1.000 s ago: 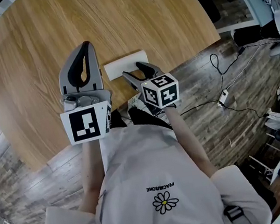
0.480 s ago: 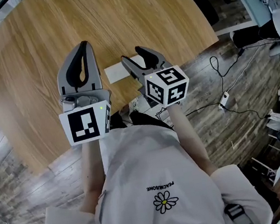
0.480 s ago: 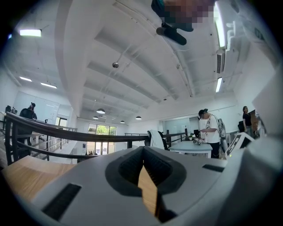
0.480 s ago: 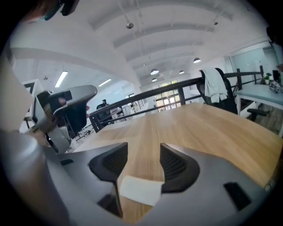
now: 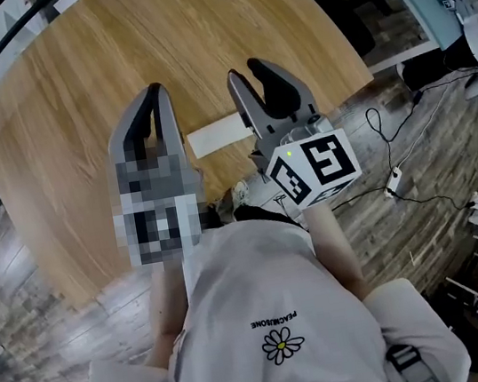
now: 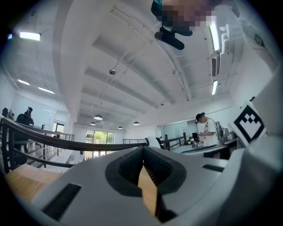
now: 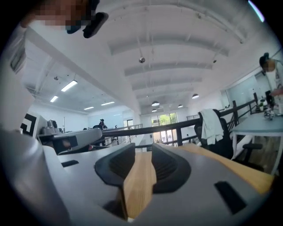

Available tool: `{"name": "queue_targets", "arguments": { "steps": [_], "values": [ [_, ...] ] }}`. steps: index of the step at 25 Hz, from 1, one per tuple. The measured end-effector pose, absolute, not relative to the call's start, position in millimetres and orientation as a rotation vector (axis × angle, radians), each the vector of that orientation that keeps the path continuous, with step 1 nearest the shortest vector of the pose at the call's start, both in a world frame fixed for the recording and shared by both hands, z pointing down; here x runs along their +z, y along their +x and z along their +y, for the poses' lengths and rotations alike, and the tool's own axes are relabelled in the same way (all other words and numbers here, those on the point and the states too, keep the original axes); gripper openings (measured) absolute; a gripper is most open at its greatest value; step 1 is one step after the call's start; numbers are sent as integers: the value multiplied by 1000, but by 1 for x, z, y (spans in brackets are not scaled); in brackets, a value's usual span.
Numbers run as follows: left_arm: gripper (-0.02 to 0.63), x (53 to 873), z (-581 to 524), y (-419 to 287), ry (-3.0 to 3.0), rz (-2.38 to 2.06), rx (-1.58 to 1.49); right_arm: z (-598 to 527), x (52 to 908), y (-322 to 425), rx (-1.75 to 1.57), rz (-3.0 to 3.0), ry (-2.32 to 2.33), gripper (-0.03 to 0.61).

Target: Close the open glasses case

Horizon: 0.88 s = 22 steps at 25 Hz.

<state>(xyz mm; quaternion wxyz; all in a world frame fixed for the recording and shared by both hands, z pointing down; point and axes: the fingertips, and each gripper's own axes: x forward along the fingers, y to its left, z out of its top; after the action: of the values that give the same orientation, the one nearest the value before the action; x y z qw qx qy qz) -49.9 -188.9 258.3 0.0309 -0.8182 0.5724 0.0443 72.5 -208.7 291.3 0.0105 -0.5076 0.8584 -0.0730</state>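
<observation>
Your left gripper [image 5: 154, 91] has its two smooth grey plastic jaws pressed together at the tips. Nothing is between them. In the left gripper view the ribbed black pads [image 6: 132, 166] meet at a point, and only a thin wedge of pale wood grain shows in the hollow below.

Your right gripper [image 5: 245, 71] stands at a narrow gap. Its jaws have just been closing, with nothing between them. In the right gripper view a strip of tabletop runs straight through between the two ridged dark pads [image 7: 168, 167]. The marker cube [image 5: 316, 169], white with black squares, sits at the gripper's near end, above the edge of the table.

The glasses case [image 5: 218, 135] lies on the round table [image 5: 93, 65], whose top is light wood with long straight grain. The case reads as one flat, matte white oblong with squared ends. It lies between your two grippers, near the table edge closest to you, and neither gripper touches it. I cannot tell from the head view whether its lid is fully seated.

Past the table edge, a thin black cable [image 5: 420, 200] trails over the dark plank floor [image 5: 381, 235].
</observation>
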Motion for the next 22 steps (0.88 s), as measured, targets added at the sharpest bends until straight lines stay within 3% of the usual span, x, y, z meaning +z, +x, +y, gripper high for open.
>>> {"name": "queue_targets", "arguments": {
  "steps": [3,22],
  "values": [
    [17,245,-185,-43,-2511,1749,170,-195,271,85,-36,2613,-1671,9],
    [17,235,-176,-31,-2487,1697,134,-184,274,106,-4,2586,-1761,8]
  ]
}}
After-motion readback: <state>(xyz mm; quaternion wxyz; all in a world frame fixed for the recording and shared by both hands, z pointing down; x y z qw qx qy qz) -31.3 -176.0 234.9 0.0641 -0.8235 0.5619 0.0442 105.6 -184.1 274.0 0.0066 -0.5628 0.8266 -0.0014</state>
